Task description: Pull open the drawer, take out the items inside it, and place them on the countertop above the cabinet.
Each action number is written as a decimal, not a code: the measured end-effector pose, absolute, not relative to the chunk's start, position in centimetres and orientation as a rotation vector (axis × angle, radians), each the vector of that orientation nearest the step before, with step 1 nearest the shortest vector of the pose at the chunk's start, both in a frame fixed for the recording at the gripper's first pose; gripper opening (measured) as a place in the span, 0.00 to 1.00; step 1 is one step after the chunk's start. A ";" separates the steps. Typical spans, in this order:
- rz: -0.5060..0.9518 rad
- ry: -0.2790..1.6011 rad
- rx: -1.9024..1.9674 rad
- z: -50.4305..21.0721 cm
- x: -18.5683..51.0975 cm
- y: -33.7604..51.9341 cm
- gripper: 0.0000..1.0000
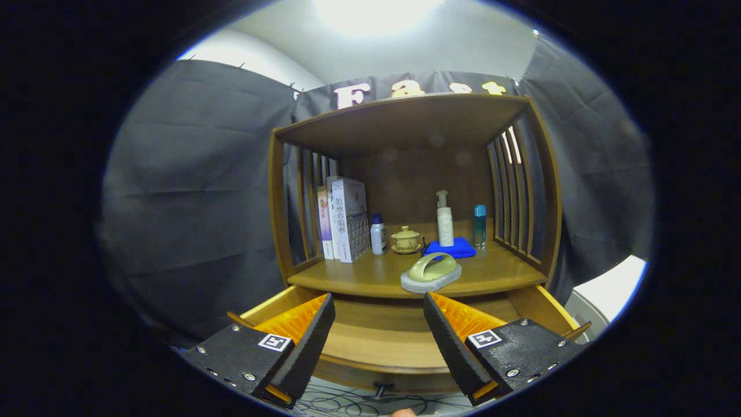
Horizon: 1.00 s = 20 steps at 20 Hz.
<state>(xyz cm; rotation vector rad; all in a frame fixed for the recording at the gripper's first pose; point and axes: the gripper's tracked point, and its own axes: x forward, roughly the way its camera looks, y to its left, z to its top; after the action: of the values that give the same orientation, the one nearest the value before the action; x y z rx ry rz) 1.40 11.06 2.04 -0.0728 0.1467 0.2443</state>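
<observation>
- Wooden cabinet [405, 124] against dark cloth; its bench [370, 277] carries books [346, 219], bottles, a lidded cup [405, 238] and a blue cloth [452, 248].
- Drawer [382, 341] pulled open below, interior apparently bare.
- Scrub brush [431, 273] at the bench's near edge, right of centre: probably light and rigid; best held by its arched handle.
- Gripper [379, 341] open, empty, above the drawer.
- Free bench room lies near left; side slats confine.

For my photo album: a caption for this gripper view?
Open claw hovers over the pulled-open drawer; a scrub brush rests on the countertop above.
</observation>
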 end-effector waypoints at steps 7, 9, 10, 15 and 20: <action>0.271 0.148 -0.063 -2.9 -4.3 11.2 0.95; 0.274 0.162 -0.056 -4.2 -4.9 10.8 0.95; 0.270 0.172 -0.068 -4.9 -5.0 10.5 0.95; 0.216 0.269 -0.086 -9.6 -4.6 8.7 0.95; 0.180 0.314 -0.081 -11.7 -3.0 8.6 0.95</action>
<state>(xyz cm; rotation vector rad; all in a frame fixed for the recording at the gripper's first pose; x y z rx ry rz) -2.97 8.58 -11.68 -0.0805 0.3136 0.1798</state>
